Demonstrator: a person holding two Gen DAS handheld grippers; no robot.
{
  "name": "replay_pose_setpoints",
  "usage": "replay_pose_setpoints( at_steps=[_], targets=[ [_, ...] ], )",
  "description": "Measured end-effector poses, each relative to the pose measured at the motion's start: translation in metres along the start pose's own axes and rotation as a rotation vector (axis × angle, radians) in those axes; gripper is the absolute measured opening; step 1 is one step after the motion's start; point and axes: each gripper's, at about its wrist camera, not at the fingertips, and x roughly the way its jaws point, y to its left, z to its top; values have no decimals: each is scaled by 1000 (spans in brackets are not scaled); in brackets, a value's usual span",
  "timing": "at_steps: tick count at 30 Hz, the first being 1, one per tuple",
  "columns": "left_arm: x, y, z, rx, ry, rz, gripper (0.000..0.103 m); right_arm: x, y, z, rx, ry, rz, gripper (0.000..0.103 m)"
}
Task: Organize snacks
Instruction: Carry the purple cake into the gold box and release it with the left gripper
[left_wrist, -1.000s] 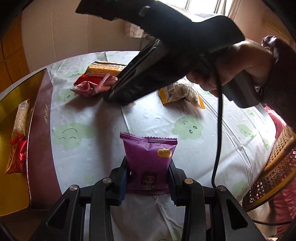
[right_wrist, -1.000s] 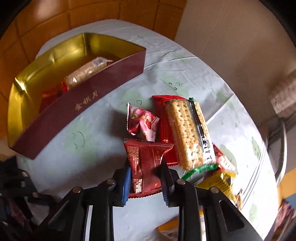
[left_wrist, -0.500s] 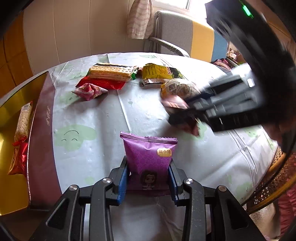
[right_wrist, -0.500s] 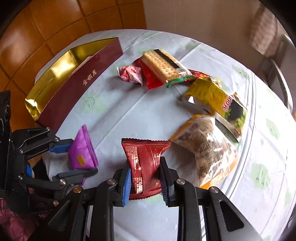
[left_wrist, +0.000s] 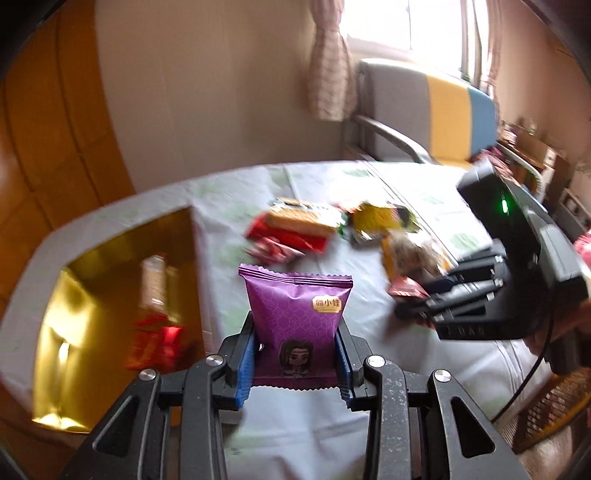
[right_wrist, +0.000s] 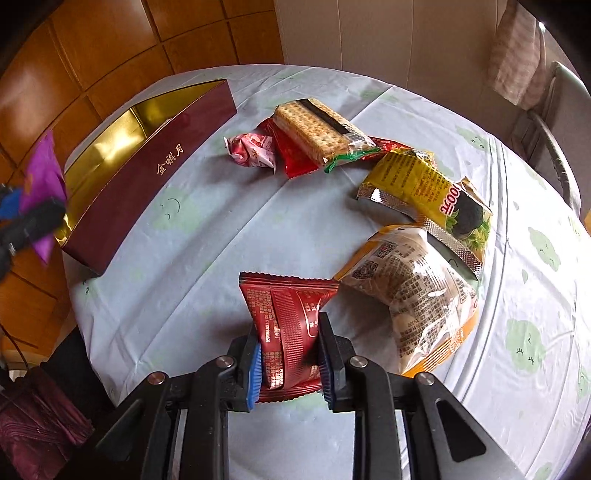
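My left gripper (left_wrist: 295, 363) is shut on a purple snack packet (left_wrist: 295, 325), held upright above the table near the gold-lined box (left_wrist: 110, 280). That box (right_wrist: 147, 162) has a dark red wall with gold characters and holds a cracker pack and a red packet (left_wrist: 155, 343). My right gripper (right_wrist: 290, 363) is shut on a dark red snack packet (right_wrist: 288, 317) above the table's near side. In the left wrist view the right gripper (left_wrist: 417, 302) shows at the right with its red packet. The left gripper's purple packet (right_wrist: 42, 184) appears blurred at the left edge of the right wrist view.
On the pale tablecloth (right_wrist: 221, 229) lie a cracker pack (right_wrist: 317, 133) on a red wrapper, a small pink packet (right_wrist: 251, 149), a yellow bag (right_wrist: 428, 192) and a clear bag of puffs (right_wrist: 417, 295). A chair (left_wrist: 424, 110) stands behind the table. A folded maroon umbrella (right_wrist: 37, 424) lies below left.
My left gripper has risen and tilted up with the purple packet, so the box now shows more. My right gripper carried the red packet away from the pile towards the table's near side.
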Motion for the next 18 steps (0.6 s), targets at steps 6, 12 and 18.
replay_pose_setpoints(
  at_steps=[6,12,18],
  targets=[
    [-22,22,7,-33,-55,144,37,1,-1,0,-4,5,-2,25],
    [-34,44,10,-77,-75,227,37,4,1,-1,-16,6,-11,26],
    [-43,57,6,-97,-88,275,37,3,1,-2,-17,4,-14,26]
  ],
)
